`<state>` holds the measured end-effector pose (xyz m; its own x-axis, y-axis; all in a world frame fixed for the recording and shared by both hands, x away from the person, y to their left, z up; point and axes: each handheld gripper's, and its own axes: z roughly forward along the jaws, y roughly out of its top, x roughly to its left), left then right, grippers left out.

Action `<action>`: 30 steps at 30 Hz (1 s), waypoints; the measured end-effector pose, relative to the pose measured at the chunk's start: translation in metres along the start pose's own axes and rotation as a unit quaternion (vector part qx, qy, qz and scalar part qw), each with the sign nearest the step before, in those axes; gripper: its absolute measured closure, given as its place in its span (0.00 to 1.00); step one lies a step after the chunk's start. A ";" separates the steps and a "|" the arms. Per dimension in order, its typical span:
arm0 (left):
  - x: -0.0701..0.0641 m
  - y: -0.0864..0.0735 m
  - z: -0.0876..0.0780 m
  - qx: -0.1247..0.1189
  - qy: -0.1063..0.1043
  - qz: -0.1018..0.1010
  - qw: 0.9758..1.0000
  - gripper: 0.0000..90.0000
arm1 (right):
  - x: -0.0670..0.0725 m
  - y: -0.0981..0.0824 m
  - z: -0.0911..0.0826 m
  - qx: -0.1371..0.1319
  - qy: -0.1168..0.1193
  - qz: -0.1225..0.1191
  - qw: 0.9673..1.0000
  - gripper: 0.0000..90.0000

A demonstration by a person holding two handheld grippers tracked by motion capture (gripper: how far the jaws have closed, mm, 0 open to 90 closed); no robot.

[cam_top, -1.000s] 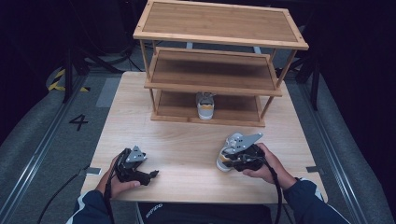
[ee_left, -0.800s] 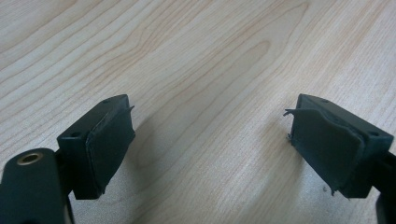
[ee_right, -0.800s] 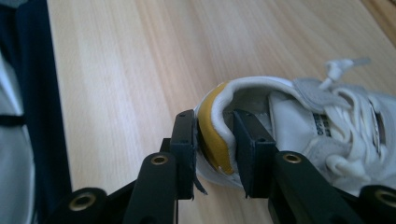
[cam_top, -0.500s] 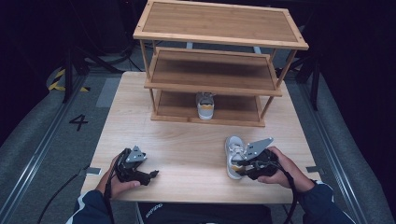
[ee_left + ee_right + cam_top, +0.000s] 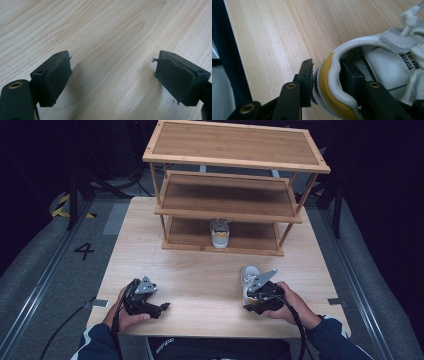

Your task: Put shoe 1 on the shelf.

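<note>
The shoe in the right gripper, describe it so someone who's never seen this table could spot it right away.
On the light wooden table, in front of the three-tier bamboo rack, a white sneaker lies near the front right. The right gripper clamps its yellow-trimmed heel collar, unlike the matching shoe on the rack's bottom shelf.

Two white shoes are counted: one shoe (image 5: 220,233) stands on the bottom board of the rack, and a second shoe (image 5: 248,276) lies on the table near the front edge. One wooden rack (image 5: 235,145) is present, and three boards are counted on it. One table (image 5: 200,275) is counted. Two grippers are counted, a left gripper (image 5: 162,307) and a right gripper (image 5: 246,295), each with two black jaws. Two hands are seen, one per gripper.
</note>
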<state>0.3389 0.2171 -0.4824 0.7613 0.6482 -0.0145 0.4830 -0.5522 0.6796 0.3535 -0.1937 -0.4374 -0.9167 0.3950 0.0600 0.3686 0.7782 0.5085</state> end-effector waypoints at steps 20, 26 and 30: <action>0.000 0.000 0.001 -0.001 -0.002 -0.005 1.000 0.14 | -0.013 -0.008 -0.025 -0.023 -0.012 -0.072 0.997 0.76; 0.000 0.000 0.001 -0.001 -0.003 -0.005 1.000 0.14 | -0.032 -0.002 -0.033 -0.042 -0.023 -0.071 0.996 0.76; 0.000 0.000 0.001 -0.001 -0.002 -0.005 1.000 0.14 | -0.052 0.002 -0.032 -0.049 -0.031 -0.075 0.996 0.76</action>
<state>0.3389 0.2164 -0.4828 0.7584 0.6513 -0.0252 0.4901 -0.5442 0.6809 0.3966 -0.2283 -0.4115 -0.9475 0.3108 -0.0747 0.2095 0.7803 0.5893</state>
